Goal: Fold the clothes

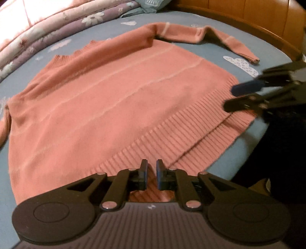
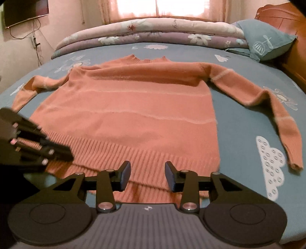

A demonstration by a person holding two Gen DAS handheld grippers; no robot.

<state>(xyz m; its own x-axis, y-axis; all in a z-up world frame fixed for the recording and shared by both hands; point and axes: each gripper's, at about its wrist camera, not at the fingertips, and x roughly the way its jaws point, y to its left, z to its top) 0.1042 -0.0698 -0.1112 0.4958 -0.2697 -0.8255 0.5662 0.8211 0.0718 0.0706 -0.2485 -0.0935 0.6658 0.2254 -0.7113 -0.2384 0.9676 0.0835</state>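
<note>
A salmon-pink knit sweater (image 2: 133, 115) lies flat on the blue bedsheet (image 2: 239, 124), collar at the far side and ribbed hem (image 2: 153, 153) nearest me. Both sleeves are spread outward; one sleeve (image 2: 283, 130) bends down at the right. My left gripper (image 1: 152, 172) sits at the hem with its jaws almost together, and a crease of ribbed fabric is pinched in the narrow gap. In the right wrist view the left gripper (image 2: 67, 153) rests on the hem's left part. My right gripper (image 2: 148, 172) is open over the hem, its pads clear of the fabric. The right gripper (image 1: 230, 98) also appears over the hem's corner.
A folded floral quilt (image 2: 153, 32) lies along the far side of the bed, with a teal pillow (image 2: 267, 42) at the back right. A wooden headboard (image 2: 283, 17) rises behind the pillow. A screen (image 2: 24, 11) hangs on the left wall.
</note>
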